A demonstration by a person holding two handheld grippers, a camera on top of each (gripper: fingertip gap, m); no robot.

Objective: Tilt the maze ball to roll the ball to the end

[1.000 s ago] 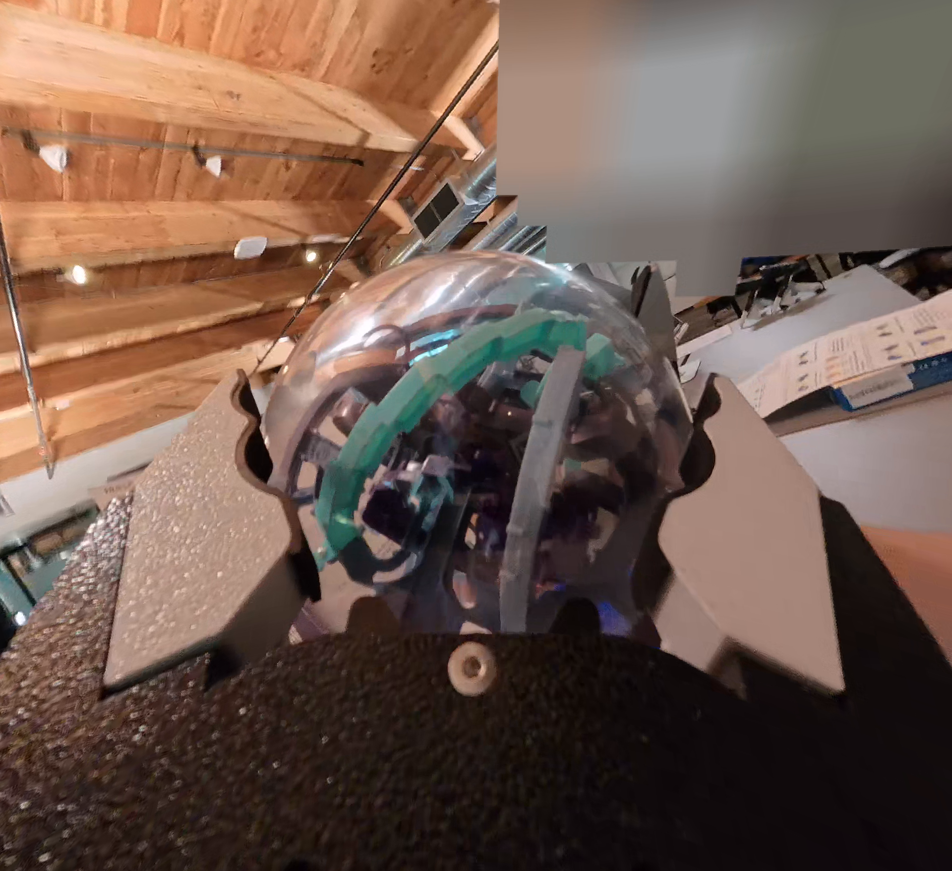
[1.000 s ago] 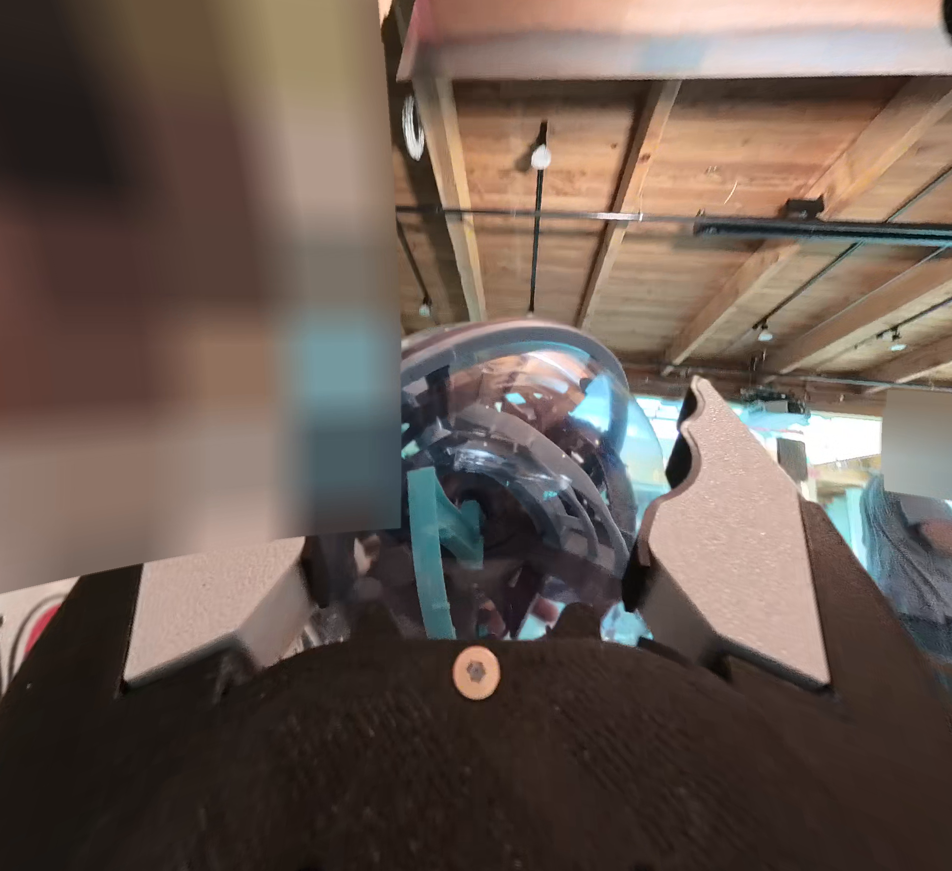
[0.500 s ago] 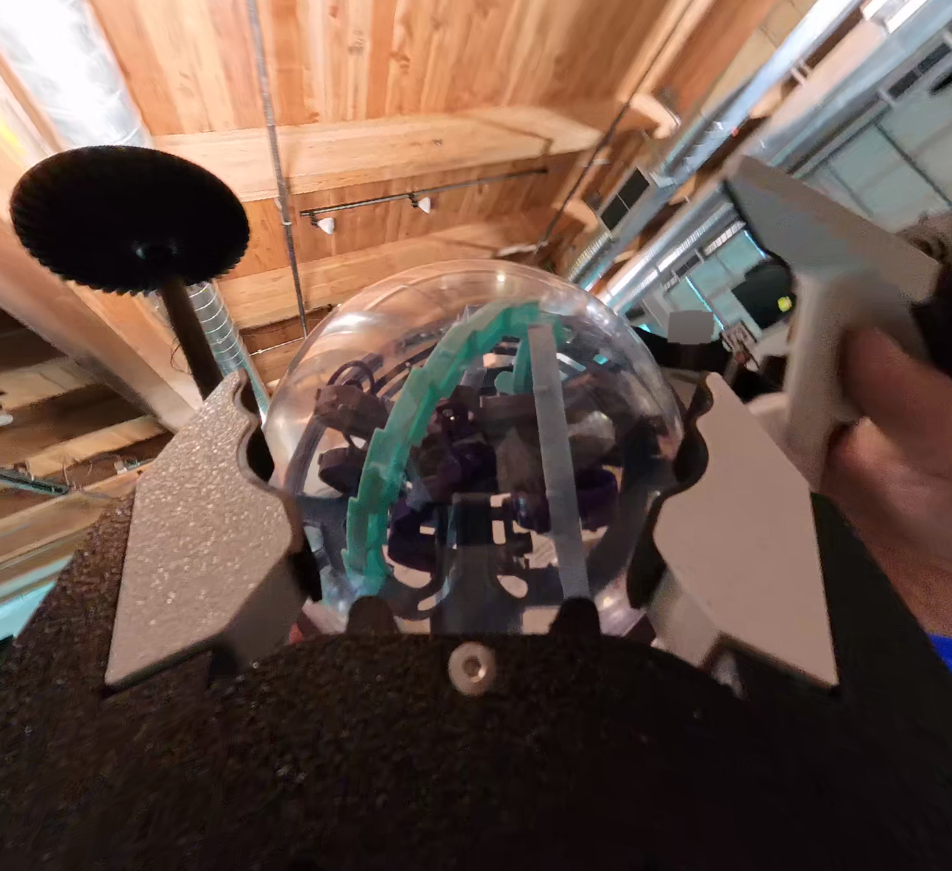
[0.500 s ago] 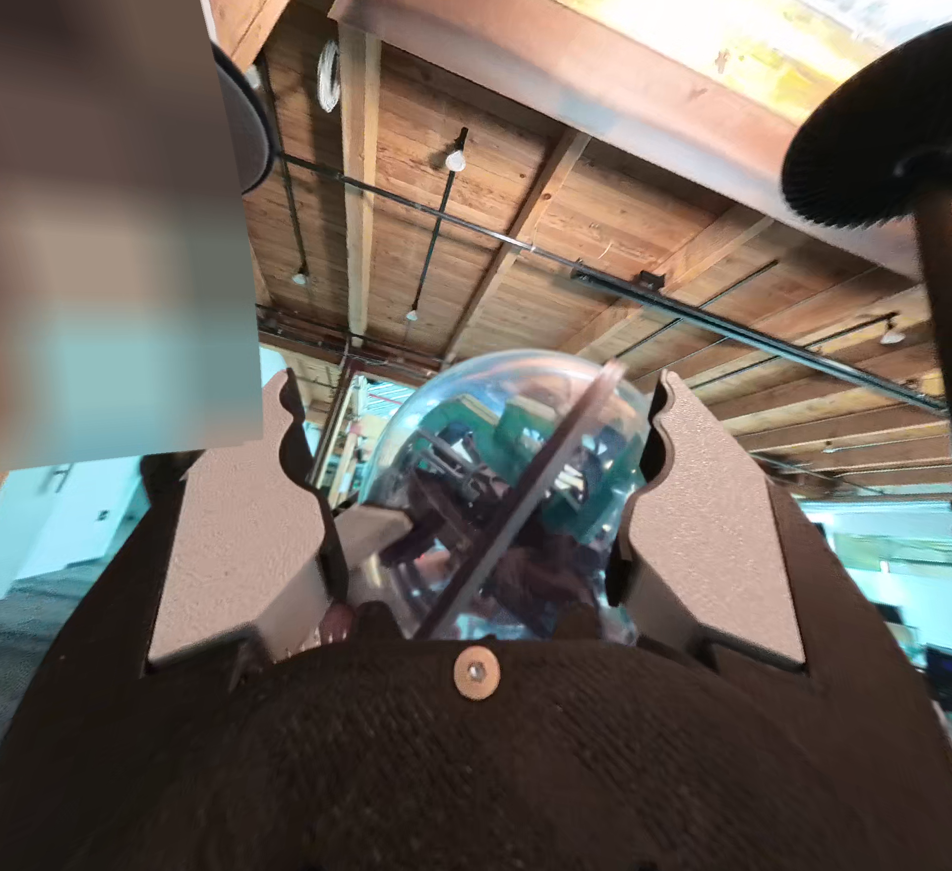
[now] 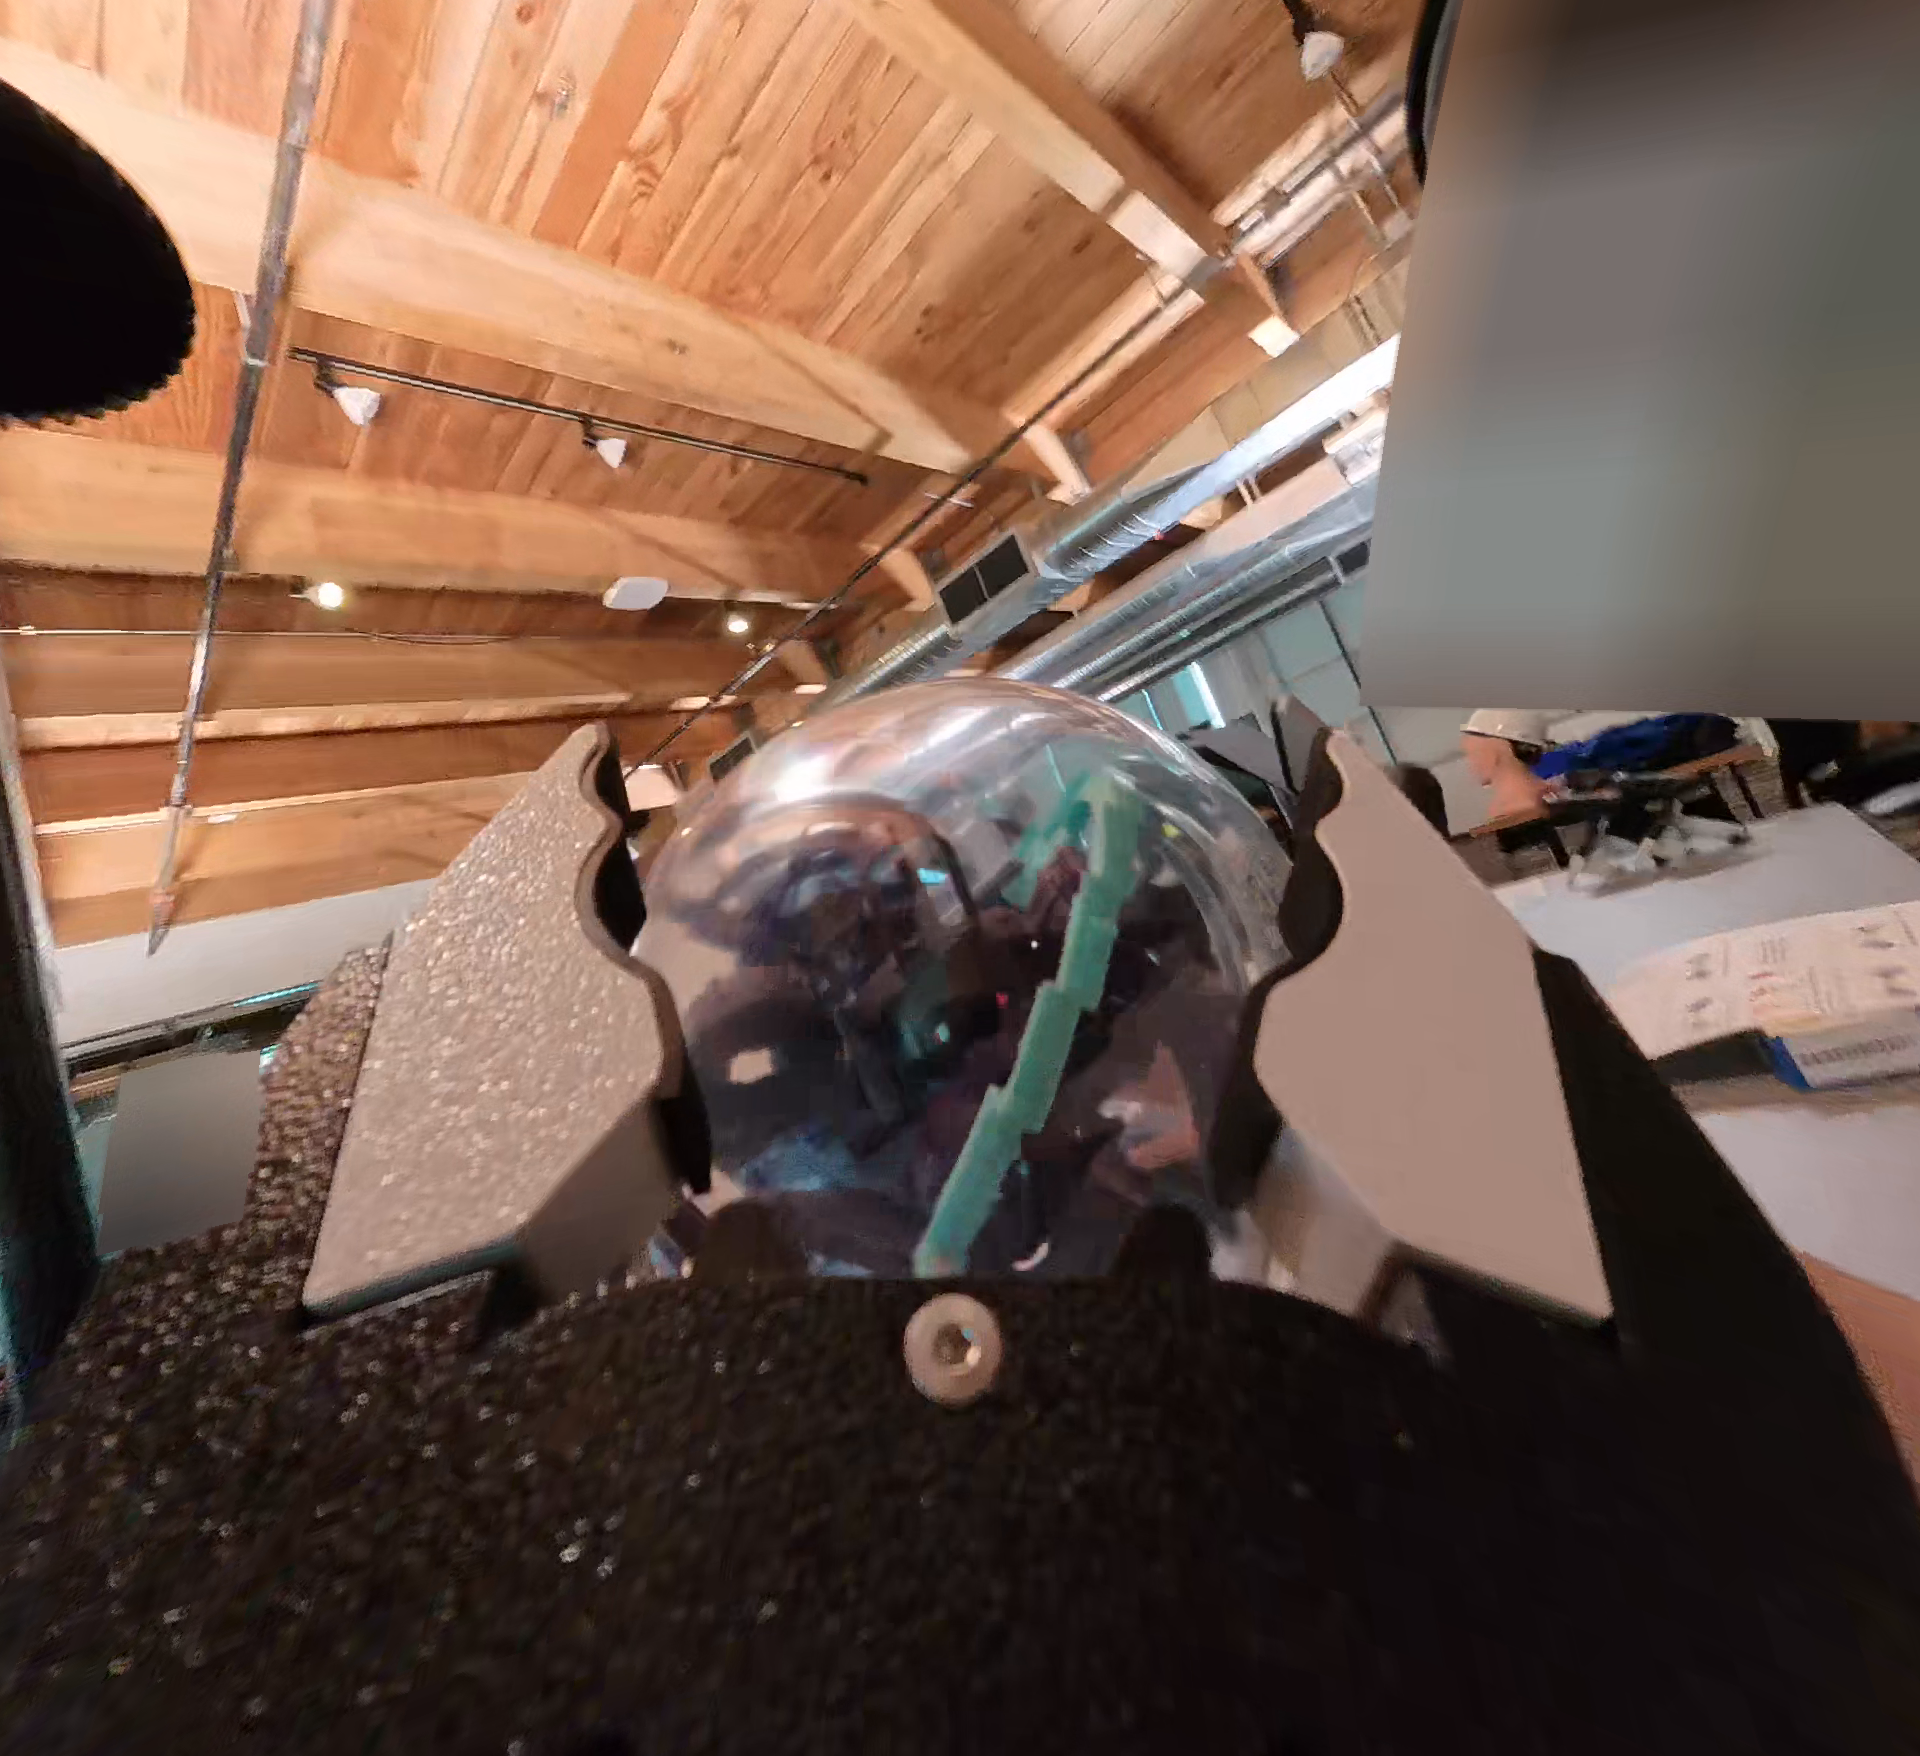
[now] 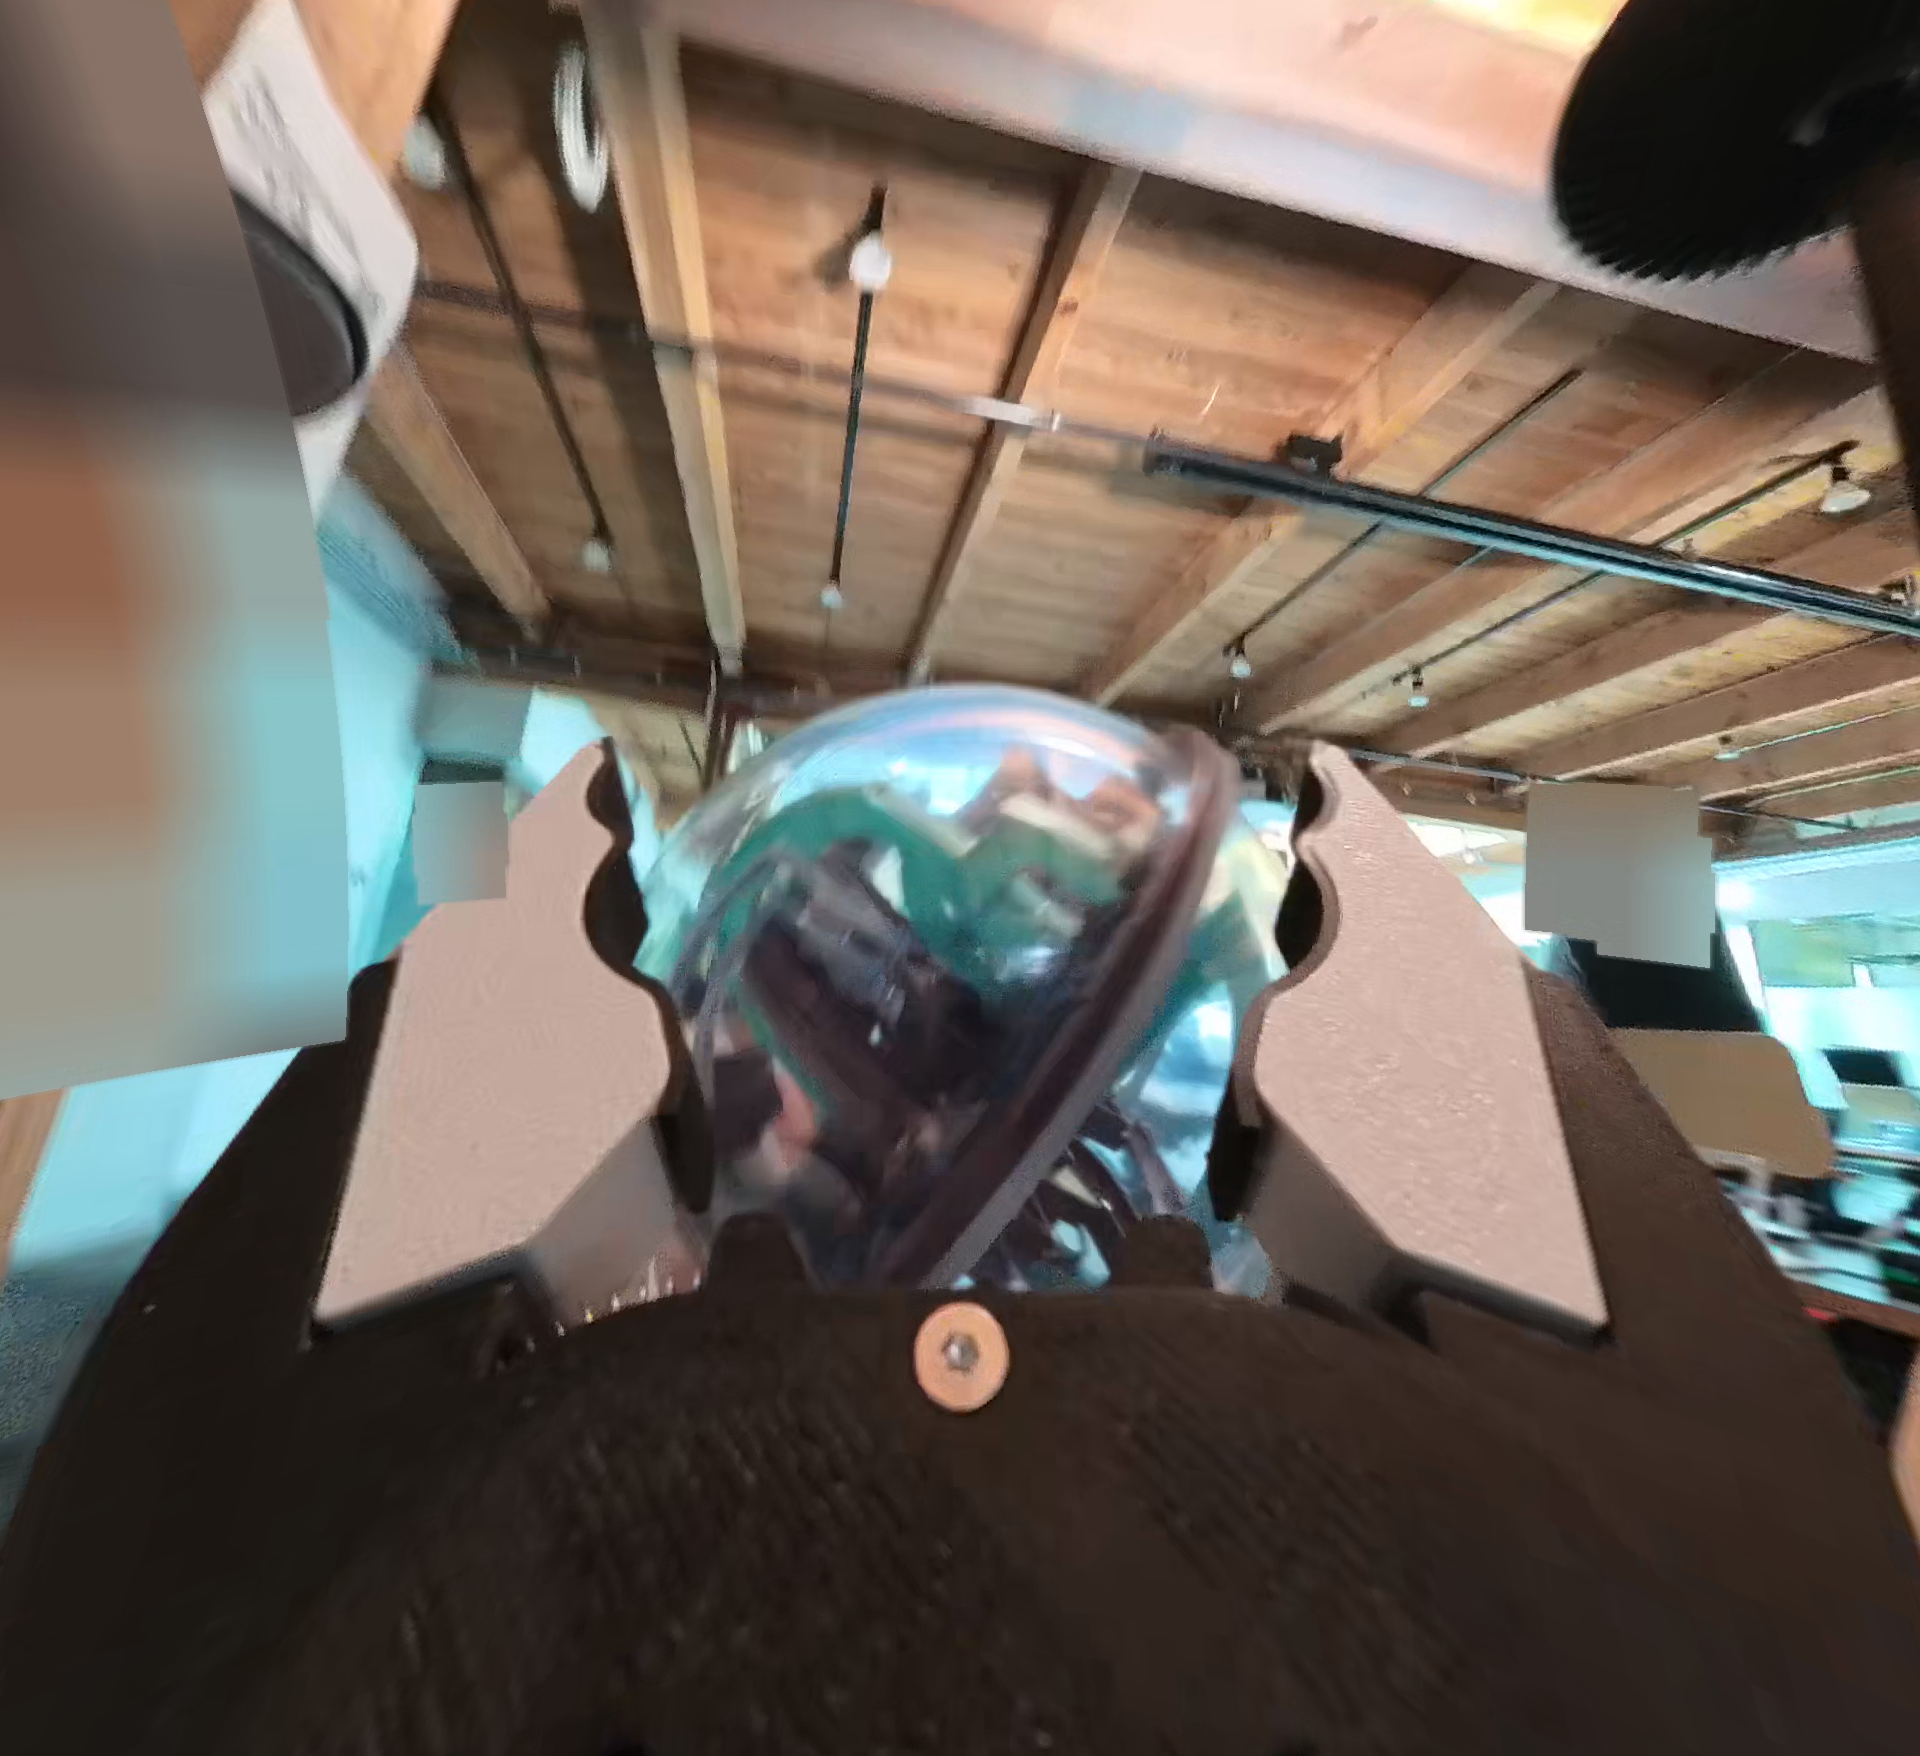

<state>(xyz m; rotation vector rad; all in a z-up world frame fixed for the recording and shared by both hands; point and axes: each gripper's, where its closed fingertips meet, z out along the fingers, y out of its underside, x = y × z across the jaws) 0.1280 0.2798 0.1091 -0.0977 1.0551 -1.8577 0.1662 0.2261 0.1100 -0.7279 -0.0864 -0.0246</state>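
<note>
Left tongs (image 5: 956,958) and right tongs (image 6: 956,968) both clench the maze ball (image 5: 966,937), raised toward the ceiling. Inner ball not discernible. Tilt slowly, both wrists together, following the green track (image 5: 1039,1010).

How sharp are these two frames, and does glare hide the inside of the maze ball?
Left wrist view: ceiling fairly crisp, maze ball smeared, reflections veil the dark parts around the green track. Right wrist view: motion blur throughout, blue-white glare on the maze ball, a washed-out bright patch at the top. The small ball can't be found in either.
</note>
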